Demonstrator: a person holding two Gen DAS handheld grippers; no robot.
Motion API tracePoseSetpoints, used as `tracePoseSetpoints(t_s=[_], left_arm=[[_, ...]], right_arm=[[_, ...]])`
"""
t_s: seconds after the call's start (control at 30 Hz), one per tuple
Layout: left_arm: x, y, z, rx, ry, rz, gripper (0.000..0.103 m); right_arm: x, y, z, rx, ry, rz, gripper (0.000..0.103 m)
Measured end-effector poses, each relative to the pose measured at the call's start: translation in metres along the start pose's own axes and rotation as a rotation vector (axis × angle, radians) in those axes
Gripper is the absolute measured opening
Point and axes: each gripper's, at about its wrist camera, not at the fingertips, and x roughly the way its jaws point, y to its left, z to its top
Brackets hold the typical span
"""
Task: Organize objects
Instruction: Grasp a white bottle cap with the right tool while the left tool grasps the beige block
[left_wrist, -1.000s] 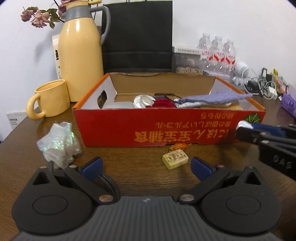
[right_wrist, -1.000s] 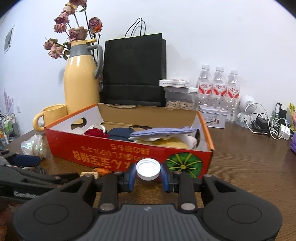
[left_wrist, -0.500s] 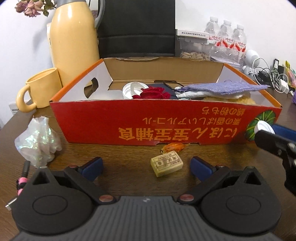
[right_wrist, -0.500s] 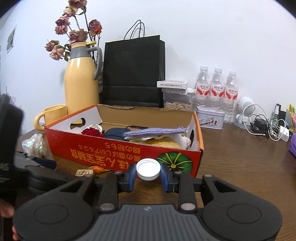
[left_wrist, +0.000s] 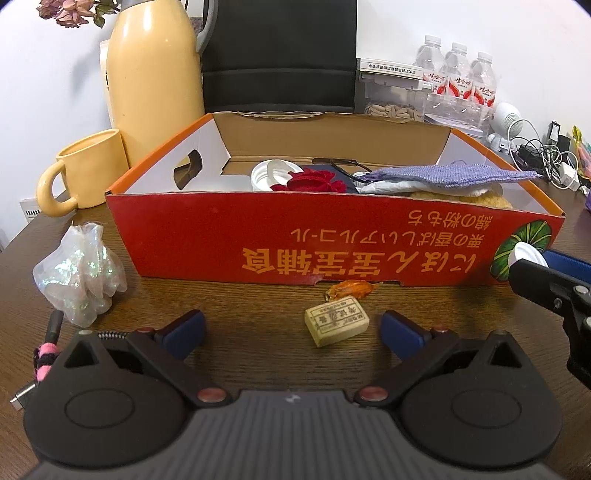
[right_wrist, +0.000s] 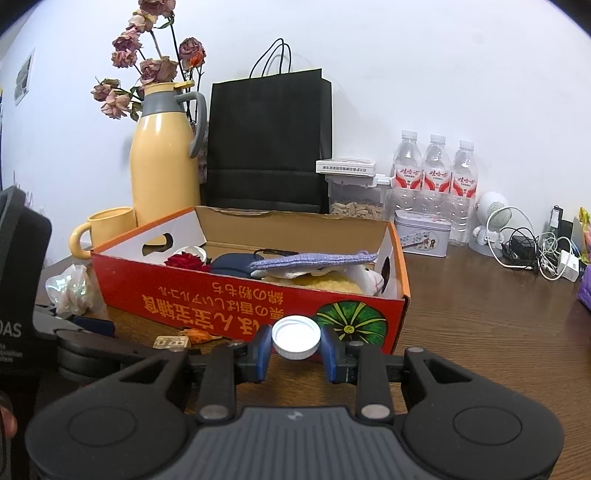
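Observation:
A red cardboard box (left_wrist: 332, 240) (right_wrist: 240, 295) stands on the wooden table, holding a red flower, a white lid, a dark pouch, a purple cloth and other items. My right gripper (right_wrist: 296, 347) is shut on a white bottle cap (right_wrist: 296, 336) (left_wrist: 524, 254) just in front of the box's right corner. My left gripper (left_wrist: 291, 328) is open, low over the table before the box. A small tan block (left_wrist: 336, 324) (right_wrist: 171, 342) lies between its fingers, untouched. An orange wrapper (left_wrist: 351, 288) lies against the box front.
A crumpled iridescent film (left_wrist: 81, 273) lies left of the box, with a pink-wrapped cable (left_wrist: 42, 358) nearer me. Behind stand a yellow mug (left_wrist: 88, 170), a yellow thermos (right_wrist: 162, 166), a black paper bag (right_wrist: 266, 140), water bottles (right_wrist: 436, 173), a tin (right_wrist: 421, 236) and tangled chargers (right_wrist: 535, 251).
My left gripper moved forward and lower toward the box; the tan block now sits between its open fingers. The right gripper stayed put, still holding the cap.

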Motion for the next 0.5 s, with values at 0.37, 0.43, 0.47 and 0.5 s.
tracePoseSetpoints(t_s=[0.37,0.43,0.47,0.5], left_arm=[[0.0012,0.0001,0.0023,0.007,0.008,-0.005,0.103],[0.0011,0.0006,0.0024,0.007,0.011,-0.006,0.103],[0.0006,0.0006,0.0021,0.009,0.009,-0.009,0.1],[-0.001,0.0006,0.0016,0.014,-0.001,-0.02,0.087]], right_arm=[[0.0012,0.0025,-0.0007,-0.007,0.004,0.002,0.027],[0.0015,0.0027,-0.0009,-0.007,0.005,0.002,0.027],[0.0015,0.0027,-0.0009,-0.007,0.005,0.002,0.028],[0.0015,0.0027,-0.0009,-0.007,0.004,0.002,0.028]])
